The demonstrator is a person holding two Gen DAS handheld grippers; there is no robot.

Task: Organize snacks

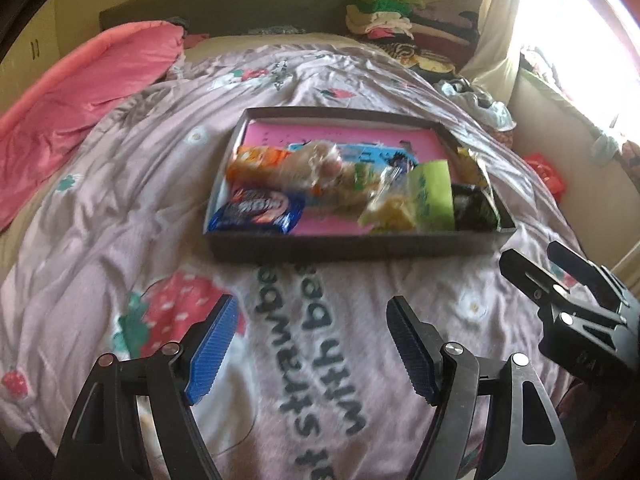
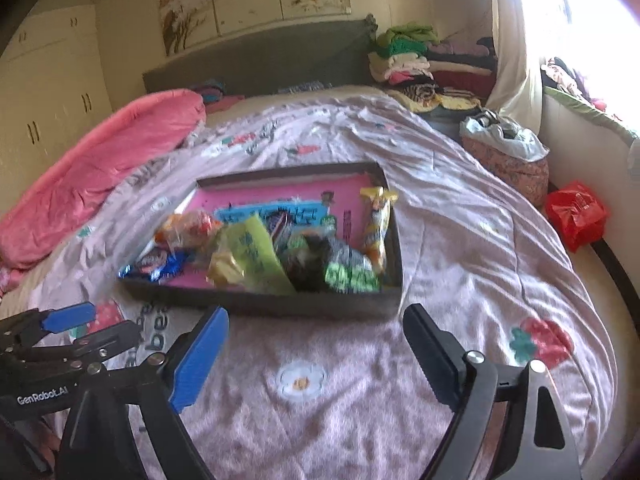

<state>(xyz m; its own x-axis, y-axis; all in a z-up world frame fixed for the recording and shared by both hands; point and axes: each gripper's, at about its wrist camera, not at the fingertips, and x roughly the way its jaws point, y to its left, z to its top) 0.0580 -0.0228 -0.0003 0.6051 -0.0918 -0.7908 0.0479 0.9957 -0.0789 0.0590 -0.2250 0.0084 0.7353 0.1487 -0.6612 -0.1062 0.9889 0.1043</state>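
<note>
A shallow dark tray (image 1: 352, 246) with a pink floor lies on the bed and holds several snack packets. Among them are a blue biscuit packet (image 1: 256, 210), an orange one (image 1: 260, 160), a lime-green one (image 1: 428, 196) and a dark one with green print (image 1: 476, 208). A yellow packet (image 2: 378, 220) leans on the tray's right wall (image 2: 396, 240). My left gripper (image 1: 312, 344) hovers open over the bedspread, short of the tray's near wall. My right gripper (image 2: 316, 352) is open too, just before the tray's near right corner. Neither holds anything.
The tray rests on a pale mauve strawberry-print bedspread (image 1: 120, 200). A pink duvet (image 1: 80, 92) is bunched at the left. Folded clothes (image 2: 404, 56) are stacked by the headboard. A white bag (image 2: 504, 136) and a red plastic bag (image 2: 576, 212) sit at the bed's right edge, under the window.
</note>
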